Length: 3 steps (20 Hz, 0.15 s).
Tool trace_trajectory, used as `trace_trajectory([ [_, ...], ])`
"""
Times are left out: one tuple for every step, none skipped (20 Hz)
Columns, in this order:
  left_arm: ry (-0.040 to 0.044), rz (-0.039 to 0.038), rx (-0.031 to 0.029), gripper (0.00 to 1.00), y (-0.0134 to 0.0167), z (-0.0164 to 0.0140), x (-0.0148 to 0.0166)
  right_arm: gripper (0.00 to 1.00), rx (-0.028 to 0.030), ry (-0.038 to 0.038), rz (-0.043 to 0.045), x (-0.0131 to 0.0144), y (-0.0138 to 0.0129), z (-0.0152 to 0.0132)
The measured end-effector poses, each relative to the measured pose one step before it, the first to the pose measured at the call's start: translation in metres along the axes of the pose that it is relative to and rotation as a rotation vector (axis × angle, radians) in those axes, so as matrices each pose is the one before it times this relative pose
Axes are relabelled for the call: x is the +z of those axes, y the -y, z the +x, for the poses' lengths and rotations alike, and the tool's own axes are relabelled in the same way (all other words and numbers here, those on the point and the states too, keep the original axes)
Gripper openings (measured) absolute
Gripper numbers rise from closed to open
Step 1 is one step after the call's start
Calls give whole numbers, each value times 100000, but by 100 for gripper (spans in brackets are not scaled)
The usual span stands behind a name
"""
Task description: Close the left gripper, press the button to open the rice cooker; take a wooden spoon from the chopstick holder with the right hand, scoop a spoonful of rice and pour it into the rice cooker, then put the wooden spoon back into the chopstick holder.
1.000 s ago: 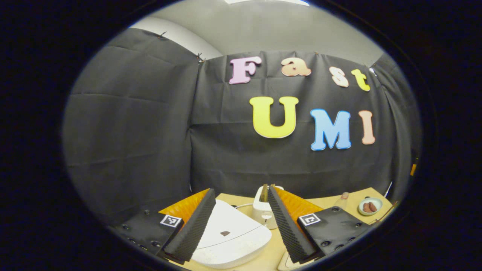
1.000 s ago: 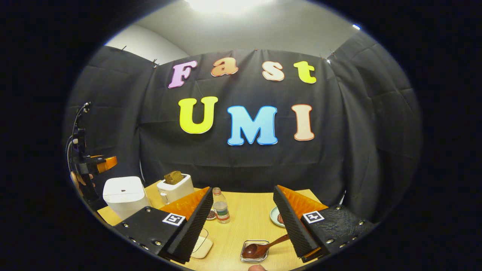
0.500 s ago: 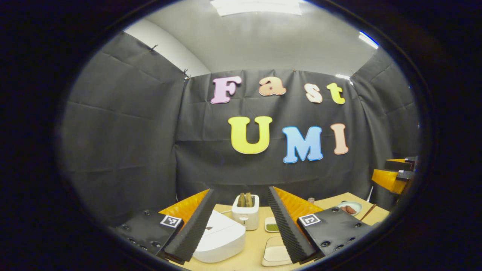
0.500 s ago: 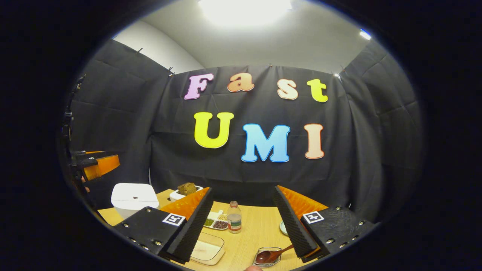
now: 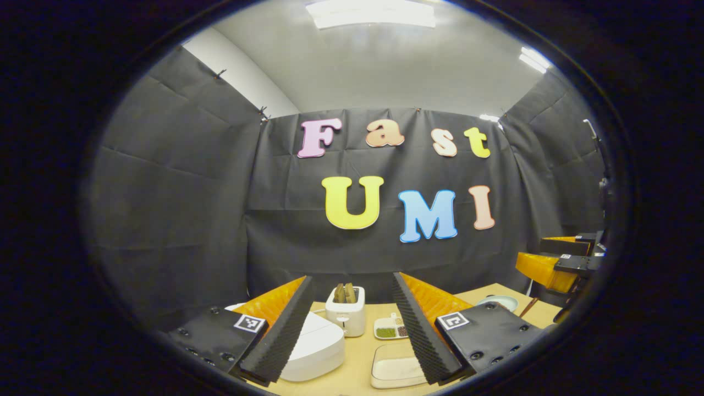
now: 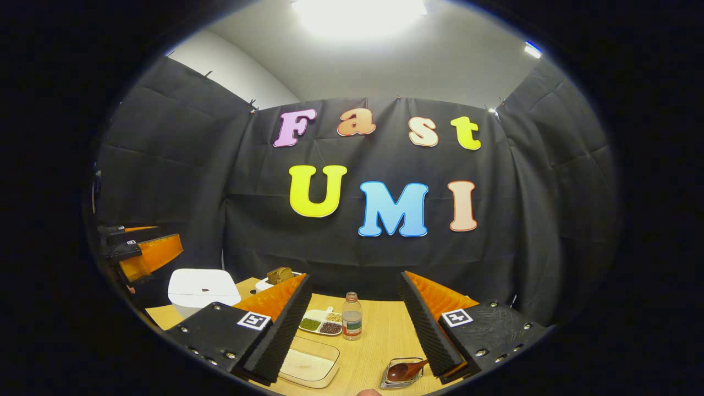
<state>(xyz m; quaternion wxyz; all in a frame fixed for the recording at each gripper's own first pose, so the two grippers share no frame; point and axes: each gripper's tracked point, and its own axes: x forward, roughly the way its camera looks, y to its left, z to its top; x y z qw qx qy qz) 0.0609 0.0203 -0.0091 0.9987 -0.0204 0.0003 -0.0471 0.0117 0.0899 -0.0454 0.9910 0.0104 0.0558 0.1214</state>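
Both claws stand wide apart and hold nothing: the left gripper (image 5: 349,330) hangs above the near table edge, the right gripper (image 6: 355,330) likewise, well off to its side.

Just beneath the left one sits the white, rounded-square rice cooker (image 5: 322,346), lid down. Beside it lies a clear rectangular tub of white rice (image 5: 393,368). Near the right claw a dark wooden spoon (image 6: 404,369) rests bowl-down in a small clear glass dish (image 6: 401,374), which I take for the holder.

Farther back stand a white toaster with brown bread slices (image 5: 345,316), a white divided dish of green and dark beans (image 5: 391,329), a small clear bottle with a label (image 6: 352,322) and a pale round plate (image 5: 498,302).

Risk, as I judge it: the task asks for closed fingers before pressing. With the jaws spread, they could straddle the cooker's small button or skid on the smooth lid and nudge the cooker.

Everything stands on a light wooden table (image 6: 379,335), under black cloth walls and a bright ceiling lamp (image 6: 357,8).
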Motion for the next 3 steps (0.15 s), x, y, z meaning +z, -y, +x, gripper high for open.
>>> trace_trajectory([
  [70, -169, -22, 99, -51, -62, 13, 97, 314, -44, -679, 85, -100, -17],
  [59, -175, 521, 99, -298, 86, -129, 97, 79, -5, -381, 61, -98, -186],
  [-236, 28, 247, 99, 11, -290, -212, 97, -307, 292, -166, 153, 36, -50],
])
